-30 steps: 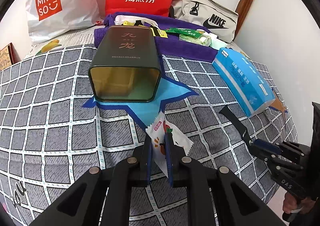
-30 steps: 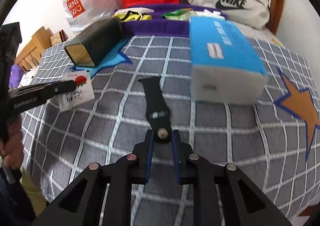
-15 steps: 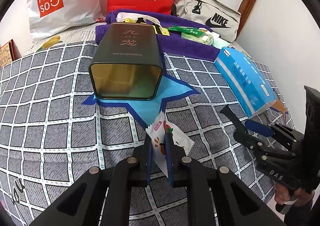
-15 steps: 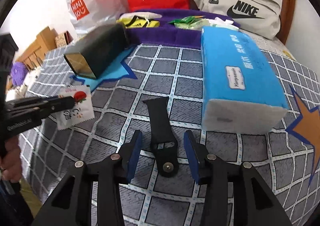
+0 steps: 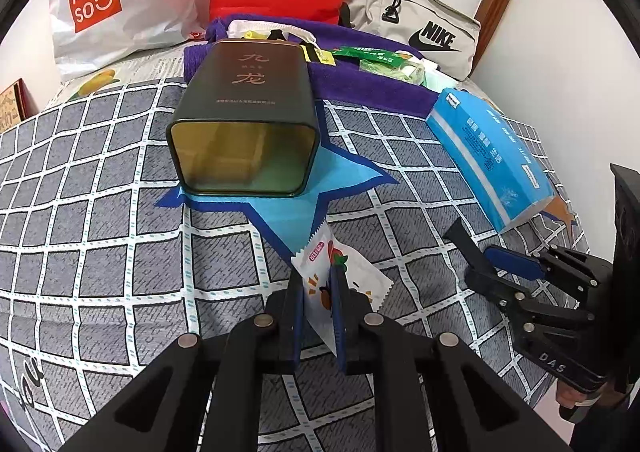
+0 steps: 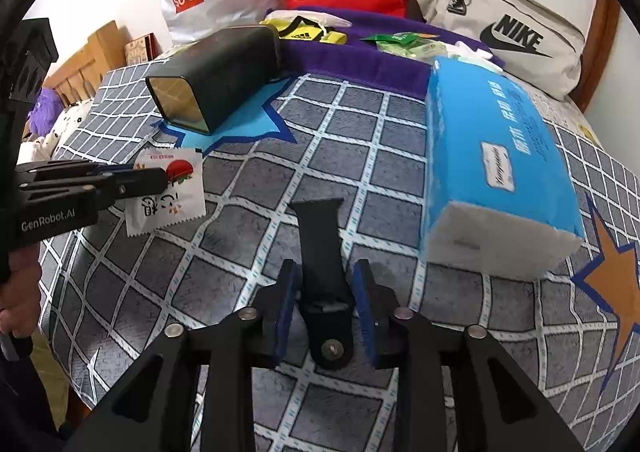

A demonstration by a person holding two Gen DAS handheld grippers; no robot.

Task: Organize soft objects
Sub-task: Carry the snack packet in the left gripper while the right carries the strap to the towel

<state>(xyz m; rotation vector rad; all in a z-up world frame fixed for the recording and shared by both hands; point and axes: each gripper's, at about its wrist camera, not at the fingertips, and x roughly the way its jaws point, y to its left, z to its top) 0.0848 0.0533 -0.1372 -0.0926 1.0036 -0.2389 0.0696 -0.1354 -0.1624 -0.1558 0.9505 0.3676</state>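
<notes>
left gripper point(image 5: 318, 292) clamps sachet point(image 5: 320, 280); right point(image 6: 325, 284) closing round strap point(image 6: 320, 248).

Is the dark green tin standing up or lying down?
Lying down. The tin rests on its long side on the bedspread, open mouth facing the camera.

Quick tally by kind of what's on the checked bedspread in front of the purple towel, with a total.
Tin box: 1
Tissue pack: 1
Snack sachet: 1
Black strap: 1
Total: 4

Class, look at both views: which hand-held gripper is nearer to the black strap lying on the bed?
Right. The right hand-held gripper straddles the strap, jaws closing around it without touching. The left hand-held gripper is off to the side, clamping a snack packet.
</notes>
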